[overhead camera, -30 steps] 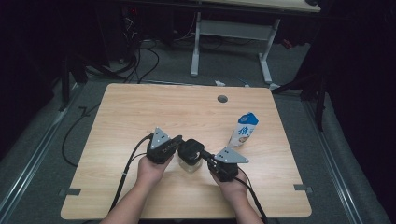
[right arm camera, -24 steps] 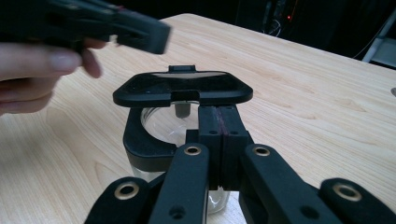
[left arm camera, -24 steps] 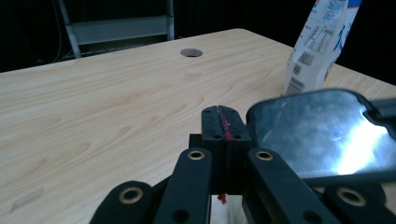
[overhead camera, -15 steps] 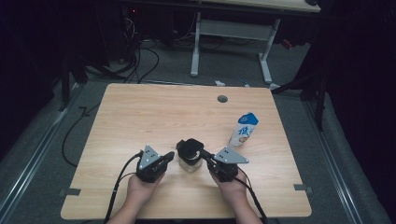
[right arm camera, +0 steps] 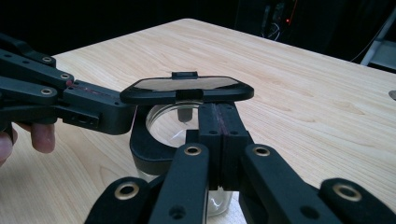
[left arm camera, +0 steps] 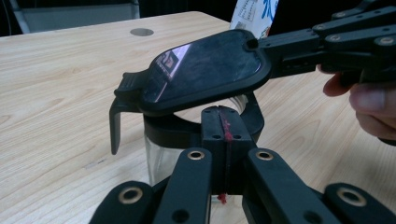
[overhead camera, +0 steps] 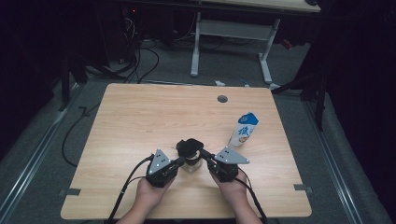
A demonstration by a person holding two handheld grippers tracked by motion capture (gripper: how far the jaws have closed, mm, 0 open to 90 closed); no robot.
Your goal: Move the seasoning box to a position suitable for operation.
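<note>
1. Jar sits near the front edge of the table, about mid-width. The carton stands behind it, toward the right edge and clear of it.
2. Your left tool has both pads pressed flat together with nothing between them. The tip is up against the jar's black collar, under the lid.
3. Your right tool is closed the same way and holds nothing. From the left gripper view its tip meets the lid's rim on the far side from the latch tab.
4. Progress, my read: the lid is unlatched and lifted off the mouth, tilted, with the tab hanging free. The mouth shows open below it in the right gripper view.
5. What's left is probably swinging the lid fully back. It could equally be on its way down to close. I can't tell which from these angles.
6. Materials:
   - The jar body is clear smooth glass, round, and looks empty.
   - The collar and lid are black plastic. The lid is a rounded rectangle with a glossy top.
   - The carton is printed paperboard with a gable top.
   - The table is light wood grain with one cable hole near the back edge.
</note>
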